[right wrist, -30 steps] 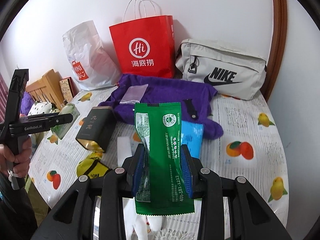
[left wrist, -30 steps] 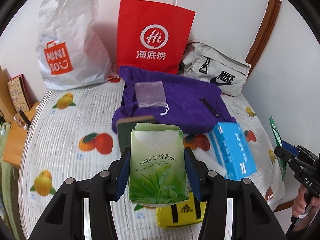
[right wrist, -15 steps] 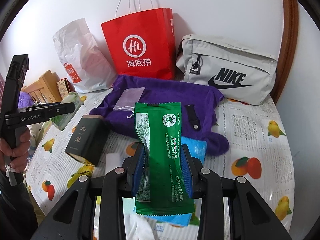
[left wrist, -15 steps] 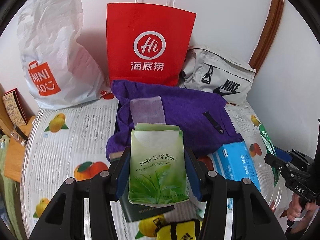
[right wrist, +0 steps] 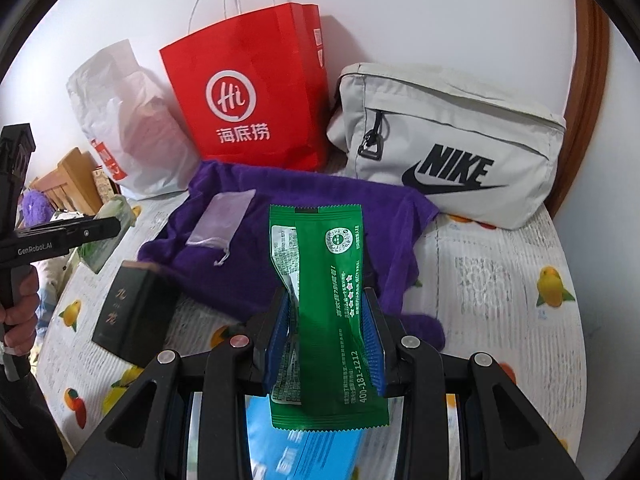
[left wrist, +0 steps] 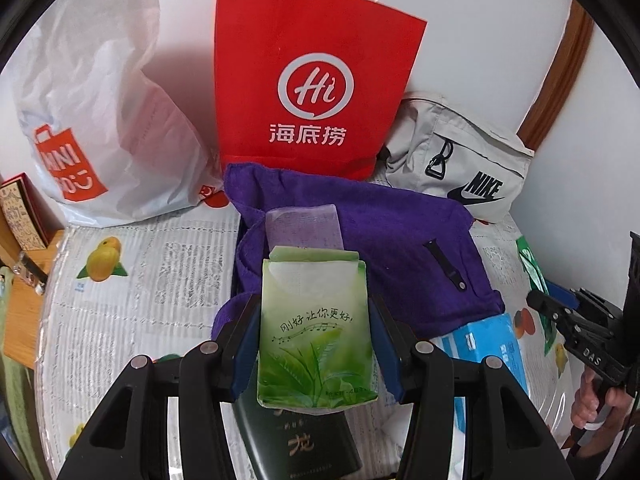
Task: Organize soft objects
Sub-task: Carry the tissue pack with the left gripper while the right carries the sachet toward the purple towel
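My left gripper [left wrist: 314,344] is shut on a light green tissue pack [left wrist: 314,332] and holds it above the table, in front of the purple towel [left wrist: 392,236]. My right gripper [right wrist: 326,336] is shut on a dark green snack packet [right wrist: 328,312], held upright over the towel's [right wrist: 320,192] near edge. A sheer small pouch [left wrist: 304,226] lies on the towel. A red paper bag [left wrist: 312,84], a white MINISO plastic bag [left wrist: 92,120] and a grey Nike bag [right wrist: 448,148] stand along the wall behind.
A dark tea tin [right wrist: 132,316] lies left of the right gripper and under the left one [left wrist: 304,444]. A blue tissue pack [left wrist: 488,348] lies on the fruit-print tablecloth [right wrist: 520,288]. A wooden chair [right wrist: 68,176] stands at the left.
Both grippers have moved forward toward the bags with their loads still held. The tin and blue pack now lie beneath them, and the bags look larger.
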